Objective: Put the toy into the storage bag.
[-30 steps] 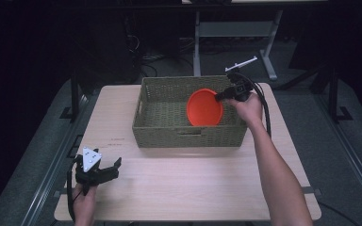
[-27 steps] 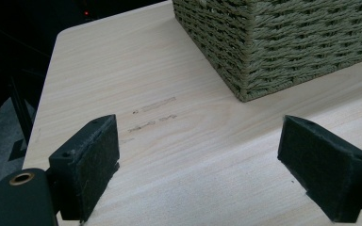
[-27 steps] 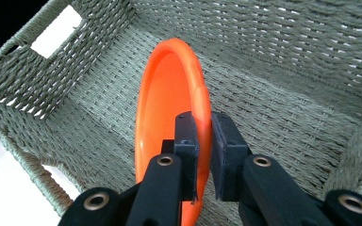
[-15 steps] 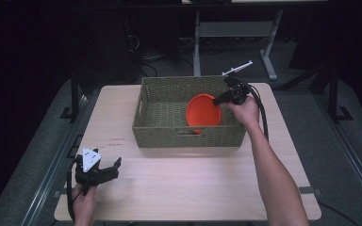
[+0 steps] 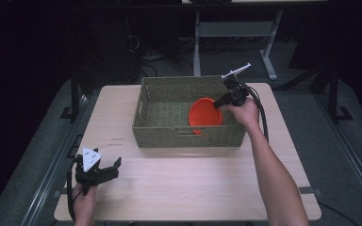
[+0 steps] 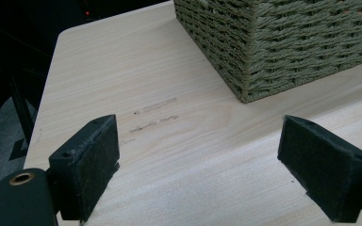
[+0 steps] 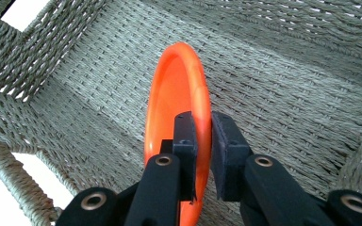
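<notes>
Plate [image 5: 205, 116] now sits lower in the basket [image 5: 162, 110] than a second ago, on edge at its right end. Right gripper [image 7: 201, 136] clamps its rim; left gripper [image 6: 195, 157] gapes, idle — release looks next.

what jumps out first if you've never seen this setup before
The bright orange plate stands out most: it is held on edge inside the woven basket at the far side of the table, its rim pinched by the right gripper. The left gripper rests open at the table's near left corner, holding nothing.
</notes>
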Motion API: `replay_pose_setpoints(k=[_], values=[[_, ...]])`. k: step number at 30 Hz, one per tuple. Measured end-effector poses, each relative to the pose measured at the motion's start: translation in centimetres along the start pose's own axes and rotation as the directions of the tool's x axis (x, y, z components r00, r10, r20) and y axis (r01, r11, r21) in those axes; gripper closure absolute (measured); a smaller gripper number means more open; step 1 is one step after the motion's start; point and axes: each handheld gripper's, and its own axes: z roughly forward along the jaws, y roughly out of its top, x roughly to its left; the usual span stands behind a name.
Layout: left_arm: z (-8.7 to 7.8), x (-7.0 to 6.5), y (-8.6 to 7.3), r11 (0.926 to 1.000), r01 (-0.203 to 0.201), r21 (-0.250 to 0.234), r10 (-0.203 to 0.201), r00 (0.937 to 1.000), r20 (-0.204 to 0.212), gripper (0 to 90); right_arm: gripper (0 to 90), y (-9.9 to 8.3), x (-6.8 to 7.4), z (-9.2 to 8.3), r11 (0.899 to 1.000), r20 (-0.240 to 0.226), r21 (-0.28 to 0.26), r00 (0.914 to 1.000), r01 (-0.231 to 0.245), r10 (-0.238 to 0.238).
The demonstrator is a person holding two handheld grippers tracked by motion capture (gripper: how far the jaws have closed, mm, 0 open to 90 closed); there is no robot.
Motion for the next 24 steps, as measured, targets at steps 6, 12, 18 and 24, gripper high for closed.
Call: replay_pose_setpoints(k=[6,12,18,24], values=[[0.05,0.06,0.01,1.0,0.001,0.002,-0.001,1.0,-0.003,12.8,79.8,-0.04,-0.25,-0.01,1.0,-0.013,0.004,0.9999,-0.01,0.01],[0.09,0.07,-0.01,1.0,0.0,0.004,0.0,1.0,-0.002,12.8,76.7,-0.05,-0.37,-0.15,1.0,-0.015,0.001,0.9998,-0.014,0.014],[0.14,-0.06,0.0,1.0,0.0,-0.001,0.0,1.0,0.0,12.7,73.5,-0.19,-0.64,-0.49,1.0,-0.014,0.0,0.9996,-0.025,0.025],[-0.08,0.08,-0.12,1.0,0.003,0.001,-0.003,1.0,-0.003,12.8,72.5,-0.24,-0.79,-0.41,1.0,-0.002,0.006,0.9995,-0.03,0.03]])
